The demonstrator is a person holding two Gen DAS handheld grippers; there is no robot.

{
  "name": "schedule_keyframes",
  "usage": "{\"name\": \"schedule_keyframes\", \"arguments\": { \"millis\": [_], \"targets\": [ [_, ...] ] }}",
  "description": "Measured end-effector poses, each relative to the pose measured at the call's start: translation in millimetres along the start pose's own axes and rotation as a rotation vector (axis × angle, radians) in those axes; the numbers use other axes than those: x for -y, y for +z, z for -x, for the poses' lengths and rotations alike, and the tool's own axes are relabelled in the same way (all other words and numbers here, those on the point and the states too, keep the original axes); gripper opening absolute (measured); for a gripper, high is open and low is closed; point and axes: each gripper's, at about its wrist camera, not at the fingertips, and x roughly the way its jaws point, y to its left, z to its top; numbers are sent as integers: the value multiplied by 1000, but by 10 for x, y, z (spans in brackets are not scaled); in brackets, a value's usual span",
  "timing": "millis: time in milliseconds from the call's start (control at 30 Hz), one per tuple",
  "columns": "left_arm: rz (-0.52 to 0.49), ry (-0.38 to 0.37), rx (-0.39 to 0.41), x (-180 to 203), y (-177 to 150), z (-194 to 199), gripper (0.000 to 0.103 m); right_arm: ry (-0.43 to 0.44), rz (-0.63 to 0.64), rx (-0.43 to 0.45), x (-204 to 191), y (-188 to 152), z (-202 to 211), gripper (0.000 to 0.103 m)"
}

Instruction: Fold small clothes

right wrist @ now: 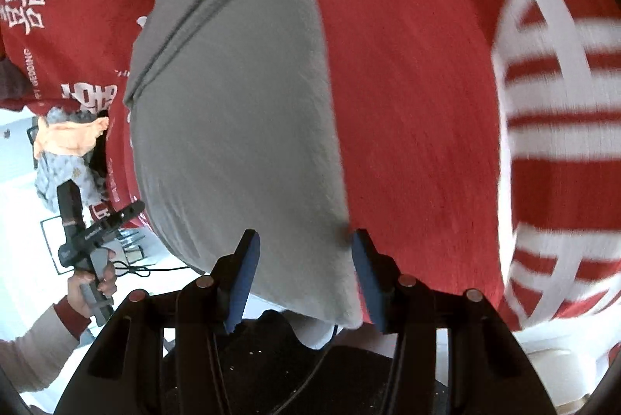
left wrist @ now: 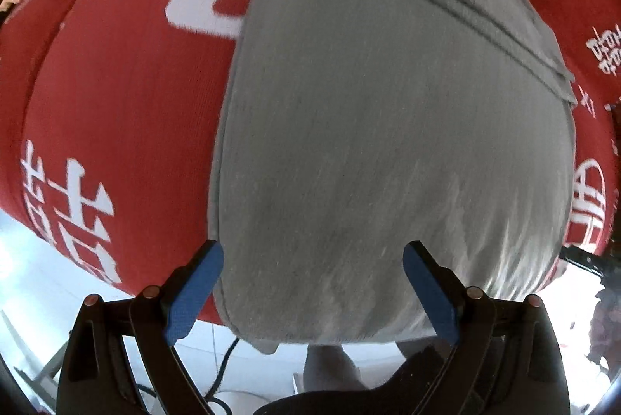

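A grey garment lies flat on a red cloth with white characters, folded lengthwise with a sleeve laid along its far right side. Its near end hangs a little over the table's front edge. My left gripper is open, its blue pads either side of the garment's near end, above it. In the right wrist view the same grey garment lies to the left on the red cloth. My right gripper is open over the garment's near right corner. The left gripper shows there at the far left, held by a hand.
A pile of other clothes, orange and patterned grey, lies at the cloth's left edge. The table's front edge runs just ahead of both grippers, with white floor and a black cable below.
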Motion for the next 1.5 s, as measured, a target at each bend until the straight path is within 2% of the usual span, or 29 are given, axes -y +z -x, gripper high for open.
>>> {"name": "schedule_keyframes", "arguments": {
  "millis": [133, 300, 433, 500, 567, 667, 767, 900, 1000, 1067, 1133, 1333, 1433, 1500],
  "targets": [
    [-44, -73, -19, -106, -98, -87, 94, 41, -2, 39, 22, -131, -40, 53],
    [-110, -146, 9, -229, -251, -110, 94, 106, -4, 63, 58, -272, -135, 53],
    [-118, -135, 54, -173, -327, -47, 94, 138, -26, 80, 89, -315, -150, 53],
    [-97, -127, 84, -298, -323, 1, 94, 139, -27, 79, 92, -341, -148, 53],
    [-76, -145, 73, -365, -352, -26, 94, 138, -16, 73, 60, -366, -183, 53],
    [-78, -188, -8, -464, -408, -201, 95, 148, -17, 59, 74, -428, -243, 53],
    [-125, -201, 3, -436, -372, -239, 96, 175, -29, 51, 94, -469, -290, 53],
    [-97, -319, 2, -423, -361, -221, 96, 224, -39, 24, 107, -488, -374, 55],
    [-142, -435, 4, -168, -327, -192, 96, 336, -22, 1, 0, -484, -423, 55],
    [-190, -410, 4, -107, -333, -189, 96, 354, 5, -24, -85, -489, -480, 55],
    [-202, -369, -23, -67, -327, -300, 96, 303, 35, -57, -122, -485, -571, 55],
    [-225, -387, -35, -116, -345, -247, 96, 251, 23, -80, -32, -613, -679, 55],
    [-235, -414, -36, -36, -321, -227, 96, 267, 0, -101, -7, -644, -766, 55],
    [-253, -396, -38, 16, -340, -251, 96, 305, -6, -89, -43, -647, -813, 55]
  ]
}}
